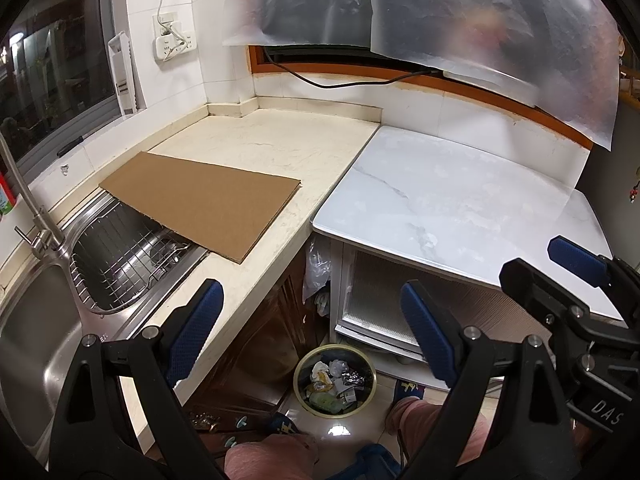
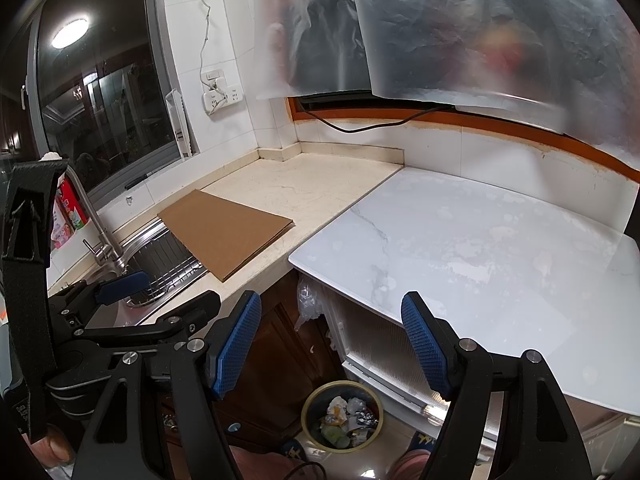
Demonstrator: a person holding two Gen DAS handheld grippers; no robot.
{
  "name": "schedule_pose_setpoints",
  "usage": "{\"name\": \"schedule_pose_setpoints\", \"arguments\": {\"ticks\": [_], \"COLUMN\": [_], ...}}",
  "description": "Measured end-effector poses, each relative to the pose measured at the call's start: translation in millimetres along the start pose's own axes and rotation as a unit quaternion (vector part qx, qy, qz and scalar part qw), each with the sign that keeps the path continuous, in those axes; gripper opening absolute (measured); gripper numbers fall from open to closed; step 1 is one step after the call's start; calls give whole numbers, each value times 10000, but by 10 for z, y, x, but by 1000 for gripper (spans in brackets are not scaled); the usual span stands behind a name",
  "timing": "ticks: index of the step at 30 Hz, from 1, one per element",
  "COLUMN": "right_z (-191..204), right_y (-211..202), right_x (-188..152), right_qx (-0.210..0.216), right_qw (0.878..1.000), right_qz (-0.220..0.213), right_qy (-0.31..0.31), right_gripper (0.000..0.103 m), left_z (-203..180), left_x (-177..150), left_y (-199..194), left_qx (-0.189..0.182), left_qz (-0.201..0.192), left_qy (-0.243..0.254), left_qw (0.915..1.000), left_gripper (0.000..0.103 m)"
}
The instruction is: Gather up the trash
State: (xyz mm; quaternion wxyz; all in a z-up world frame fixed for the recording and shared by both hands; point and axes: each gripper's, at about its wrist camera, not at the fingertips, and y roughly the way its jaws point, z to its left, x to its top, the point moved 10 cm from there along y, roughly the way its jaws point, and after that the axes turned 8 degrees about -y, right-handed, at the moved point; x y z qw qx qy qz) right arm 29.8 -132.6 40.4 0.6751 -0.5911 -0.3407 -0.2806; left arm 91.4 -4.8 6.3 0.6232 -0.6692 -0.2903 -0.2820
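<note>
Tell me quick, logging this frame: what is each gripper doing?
Left gripper: open, holding nothing.
Right gripper: open, holding nothing.

My kitchen is evenly lit from overhead; a round ceiling lamp (image 2: 70, 33) shows as a bright reflection in the dark window (image 2: 104, 92). The white table top (image 2: 500, 248) is pale and slightly washed out, and a small glare spot sits on the floor tiles (image 1: 340, 430). Both views bend hard toward black rounded corners. The hanging plastic sheets (image 1: 460, 20) look hazy, and whatever lies behind them is blurred. Shadows are soft, deepest under the counter (image 1: 260, 152).
</note>
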Motion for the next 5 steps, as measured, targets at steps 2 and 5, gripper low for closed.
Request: {"name": "schedule_pose_setpoints", "arguments": {"ticks": [2, 5], "right_z": [6, 5], "right_y": [4, 5], "right_x": [-8, -7], "right_qx": [-4, 0], "right_qw": [10000, 10000], "right_qz": [2, 3], "right_qy": [4, 5], "right_gripper": [74, 74], "left_z": [3, -1], "left_x": [-8, 2], "left_y": [-8, -7], "left_qx": [13, 13], "left_qz": [-3, -2], "left_qy": [6, 13], "left_qw": [10000, 10000], "left_gripper": [89, 88]}}
